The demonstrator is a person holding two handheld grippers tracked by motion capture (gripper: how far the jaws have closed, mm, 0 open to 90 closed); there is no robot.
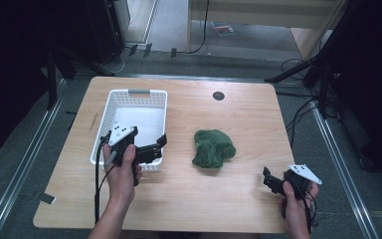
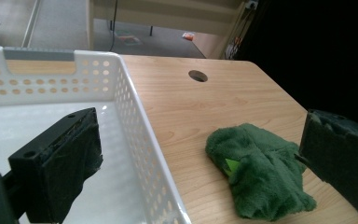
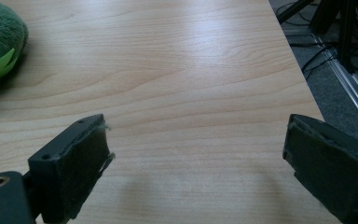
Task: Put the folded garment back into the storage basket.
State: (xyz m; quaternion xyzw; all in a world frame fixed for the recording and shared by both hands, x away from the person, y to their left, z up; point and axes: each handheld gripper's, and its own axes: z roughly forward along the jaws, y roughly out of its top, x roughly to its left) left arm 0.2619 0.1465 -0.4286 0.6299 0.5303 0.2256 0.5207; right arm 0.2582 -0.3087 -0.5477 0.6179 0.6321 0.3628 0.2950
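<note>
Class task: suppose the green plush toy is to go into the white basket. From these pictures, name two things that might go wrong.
1. The left hand-held gripper is open, hovering over the white basket rim; reaching for the green plush toy, it might knock the light basket.
2. The toy is soft and crumpled, so a pinch may catch only loose fabric and slip.
</note>
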